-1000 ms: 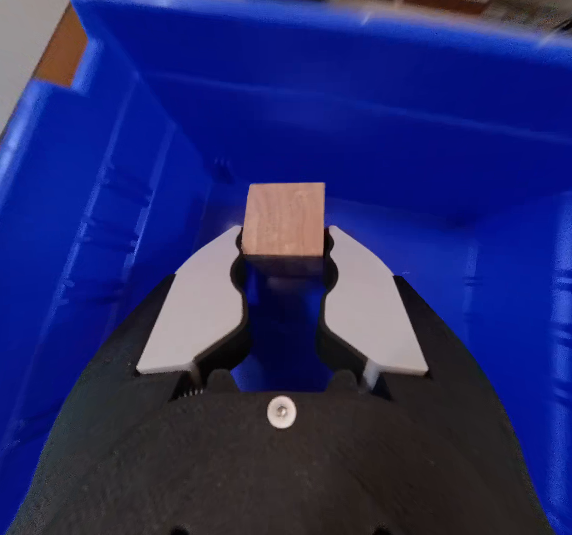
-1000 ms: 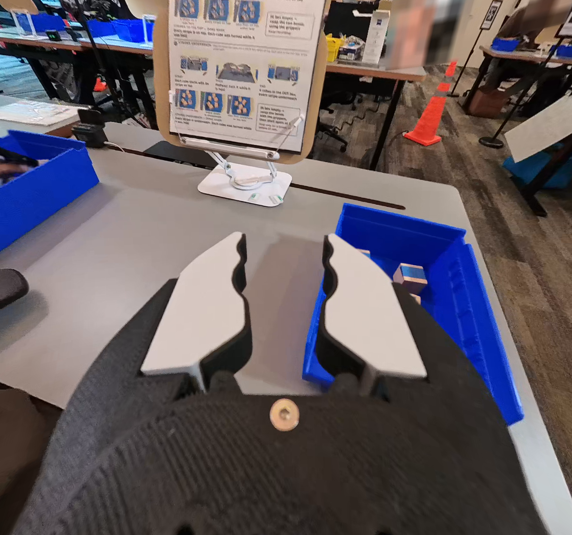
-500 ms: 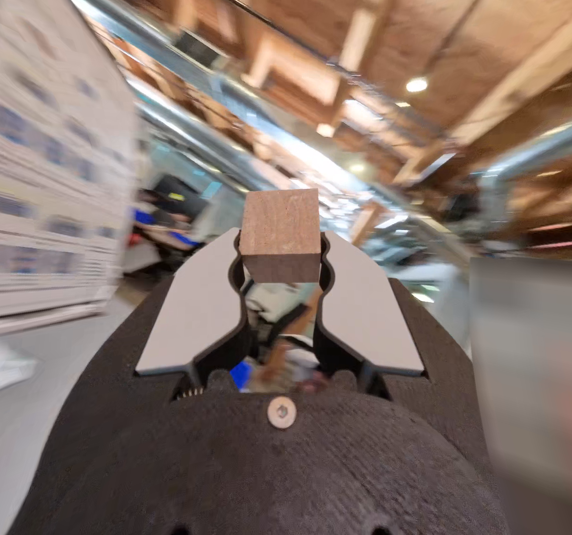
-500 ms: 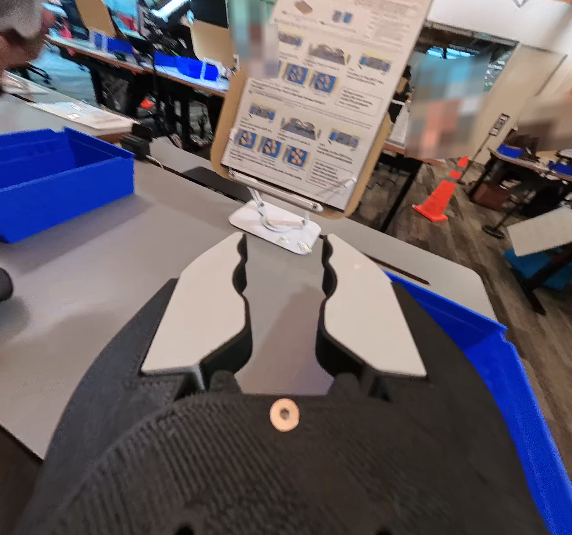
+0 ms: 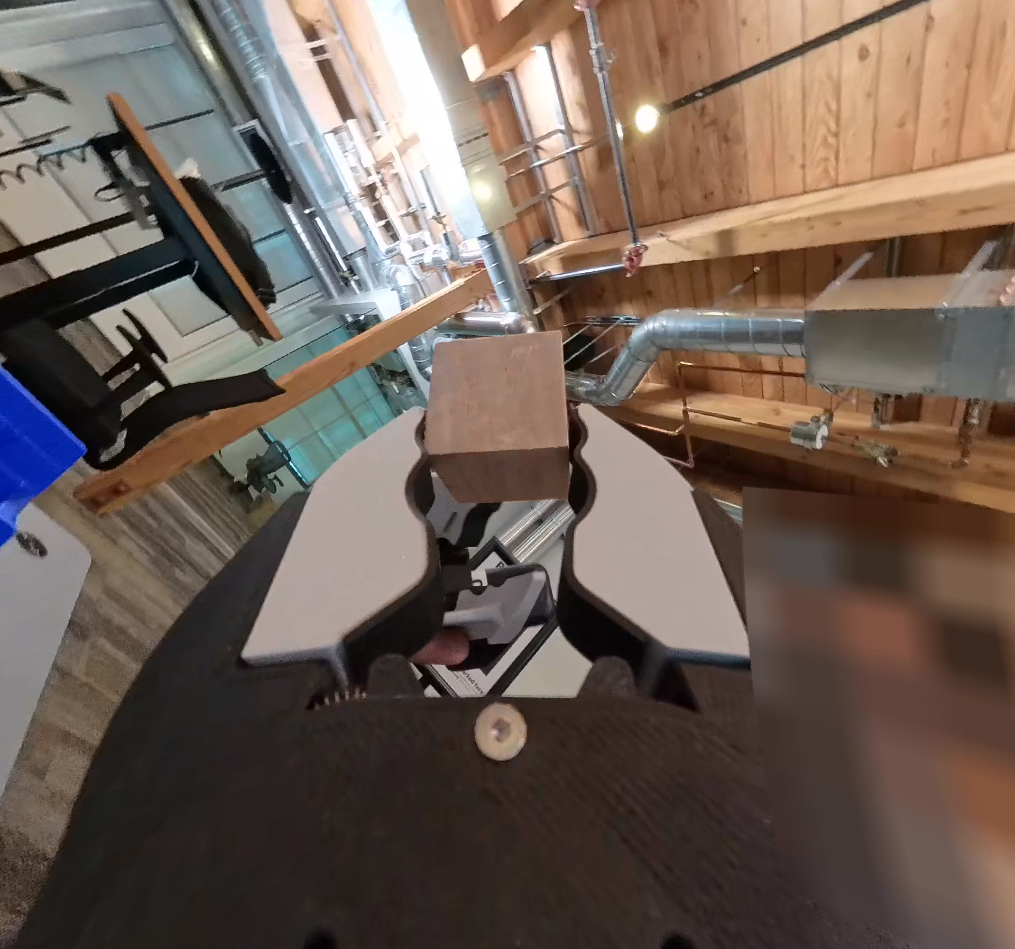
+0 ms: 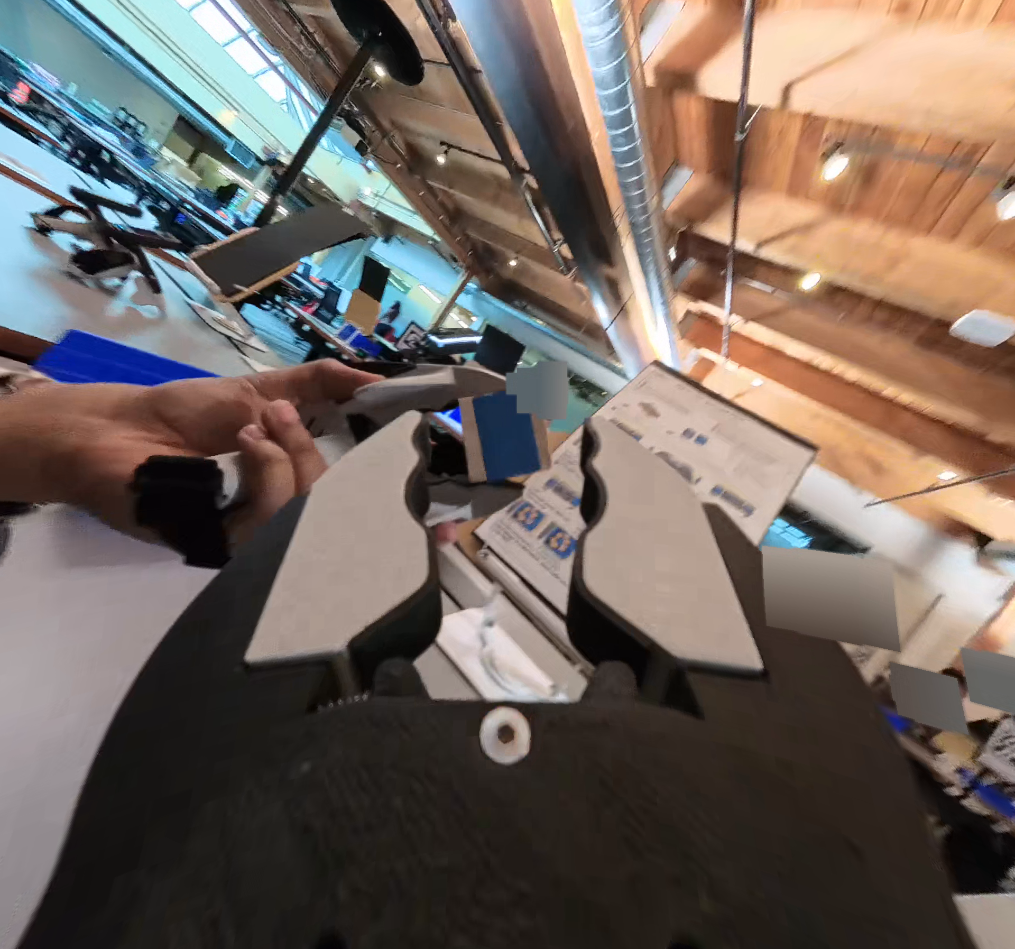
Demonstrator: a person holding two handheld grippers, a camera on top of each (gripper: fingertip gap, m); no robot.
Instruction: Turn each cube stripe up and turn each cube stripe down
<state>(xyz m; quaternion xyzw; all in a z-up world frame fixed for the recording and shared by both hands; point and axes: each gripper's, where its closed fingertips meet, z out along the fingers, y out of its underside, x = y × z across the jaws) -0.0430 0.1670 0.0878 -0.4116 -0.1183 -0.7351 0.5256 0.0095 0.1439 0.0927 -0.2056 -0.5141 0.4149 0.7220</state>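
Note:
My left gripper (image 5: 497,423) is shut on a brown wooden cube (image 5: 494,401) and holds it in the air, tilted up toward the ceiling; only plain wood faces show in this view. In the right wrist view the same cube (image 6: 508,445) shows a blue stripe face with pale wood edges, held by the left gripper's fingers (image 6: 434,390). My right gripper (image 6: 502,425) is open and empty, pointing at the cube, which sits just beyond its fingertips. The right gripper (image 5: 494,607) also shows low between the left fingers.
A hand (image 6: 192,439) holds the left gripper. An instruction board on a stand (image 6: 675,461) is behind the cube. A blue bin (image 6: 110,362) sits on the grey table (image 6: 82,620) at left; a blue bin corner (image 5: 33,445) shows at the left edge.
The left gripper lifted the cube out of the blue bin and tilted up toward the ceiling. The right gripper swung up from the table and now faces the held cube.

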